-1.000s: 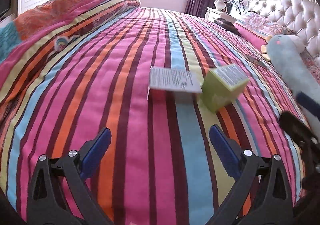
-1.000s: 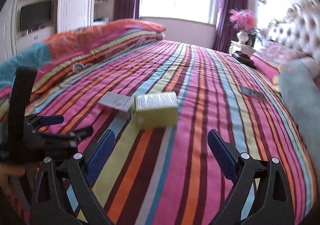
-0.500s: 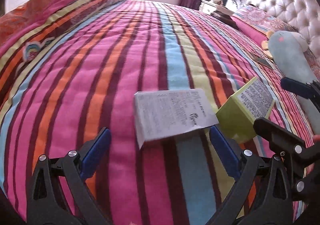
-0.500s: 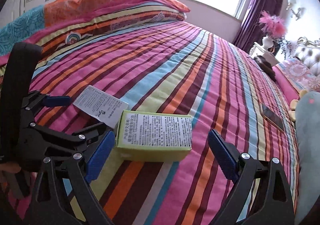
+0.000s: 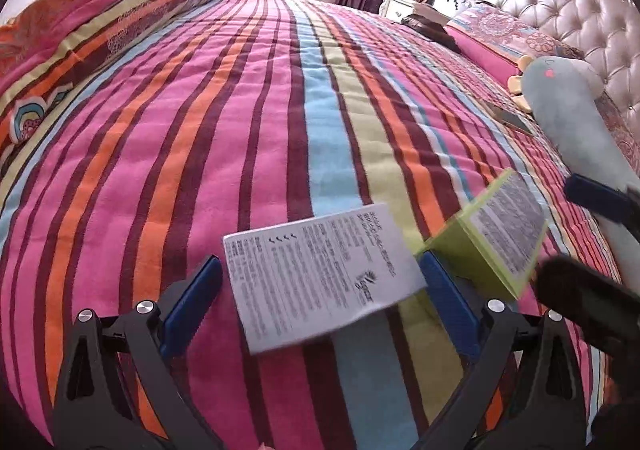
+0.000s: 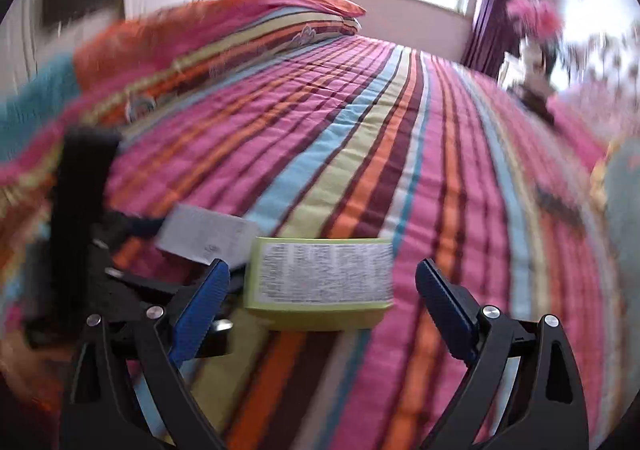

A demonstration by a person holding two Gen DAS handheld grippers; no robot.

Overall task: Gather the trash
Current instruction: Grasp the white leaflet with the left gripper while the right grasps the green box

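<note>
Down on the bed's striped pink, orange and blue quilt [image 5: 248, 138] lay two bits of trash side by side — a white printed paper leaflet [image 5: 320, 274] and, just to its right, a lime-green cardboard box with a printed label [image 6: 320, 282]. Left hand-held gripper [image 5: 320, 306] hovered low with its blue-padded fingers [image 5: 192, 302] spread apart, the leaflet lying between them, unclamped. Right hand-held gripper [image 6: 320, 302] stood equally wide open around the box — its view was blurred. Beside the tufted headboard [image 5: 560, 18] rested a long grey-blue plush toy [image 5: 576, 118].
</note>
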